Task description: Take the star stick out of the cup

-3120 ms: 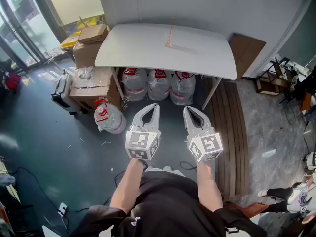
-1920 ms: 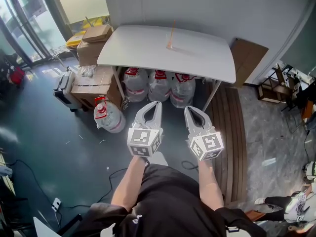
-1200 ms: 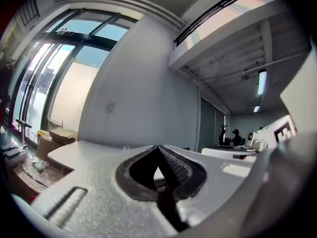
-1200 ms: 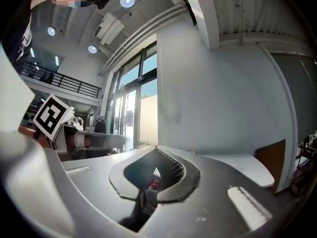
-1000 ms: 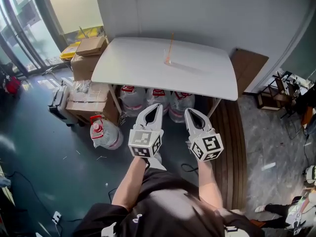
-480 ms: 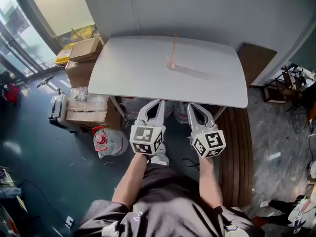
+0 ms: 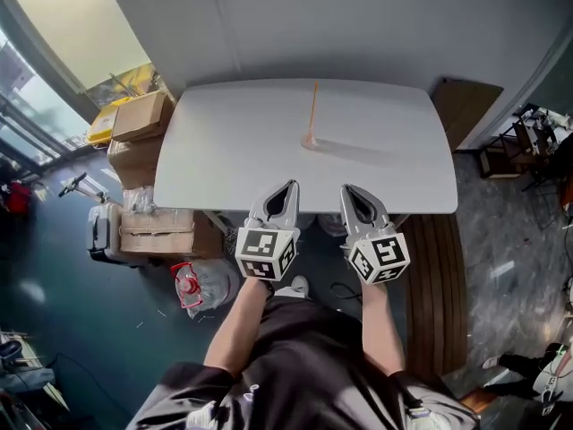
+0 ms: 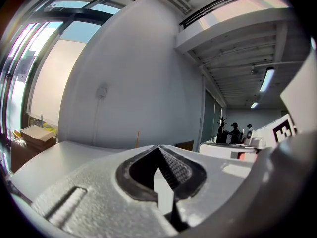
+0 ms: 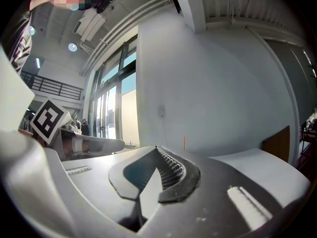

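Grey-walled room seen steeply from above, with a dark floor. A white rounded counter (image 7: 224, 164) fills the middle. Cardboard boxes (image 7: 134, 119) are stacked beside its left end, and a red-capped water jug (image 7: 190, 287) sits on the floor near its front left corner.

At the counter's front edge a person holds the left gripper (image 7: 287, 186) and the right gripper (image 7: 348, 190) side by side. Both point toward the far wall, each with its jaws pressed together on nothing.

Ahead of both and well apart from them, a small cup (image 7: 307, 141) stands mid-counter. The thin orange star stick (image 7: 313, 110) rises from it, its long axis close to upright and its star too small to make out. The cup lies between the two grippers' lines of aim, seemingly a little nearer the left one.

Only black-and-white square markers show on the gripper cubes, and no writing is readable.
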Motion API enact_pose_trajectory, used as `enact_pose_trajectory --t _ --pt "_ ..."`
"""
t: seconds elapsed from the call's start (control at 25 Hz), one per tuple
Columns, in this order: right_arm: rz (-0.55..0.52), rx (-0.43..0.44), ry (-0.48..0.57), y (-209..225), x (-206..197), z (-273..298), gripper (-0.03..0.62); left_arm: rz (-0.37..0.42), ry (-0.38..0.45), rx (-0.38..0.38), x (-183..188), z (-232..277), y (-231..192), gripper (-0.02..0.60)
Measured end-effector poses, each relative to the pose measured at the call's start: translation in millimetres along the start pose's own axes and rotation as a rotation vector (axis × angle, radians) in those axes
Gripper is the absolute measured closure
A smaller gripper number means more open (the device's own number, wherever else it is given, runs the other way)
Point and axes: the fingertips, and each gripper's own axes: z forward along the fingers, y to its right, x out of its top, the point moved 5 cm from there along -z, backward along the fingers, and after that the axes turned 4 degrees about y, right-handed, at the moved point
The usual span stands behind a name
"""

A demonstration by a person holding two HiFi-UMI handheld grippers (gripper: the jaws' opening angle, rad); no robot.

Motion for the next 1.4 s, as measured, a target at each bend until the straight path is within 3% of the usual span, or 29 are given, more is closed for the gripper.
enact_pose_trajectory --t 0.44,0.8,1.4 --pt "-0.052 0.009 -0.033 17.3 5.5 58.1 0.588 -0.054 0.015 0.011 7.1 44.0 -42.1 0.578" --pt "-0.067 0.034 -0.086 32.6 -7.1 77.4 0.588 -0.126 -0.017 0.040 -15.9 62.4 -54.3 0.578" --pt "-0.039 0.050 -0.123 61.3 -23.2 112.7 0.588 -0.146 -0.072 0.107 -30.3 92.8 -66.5 0.580"
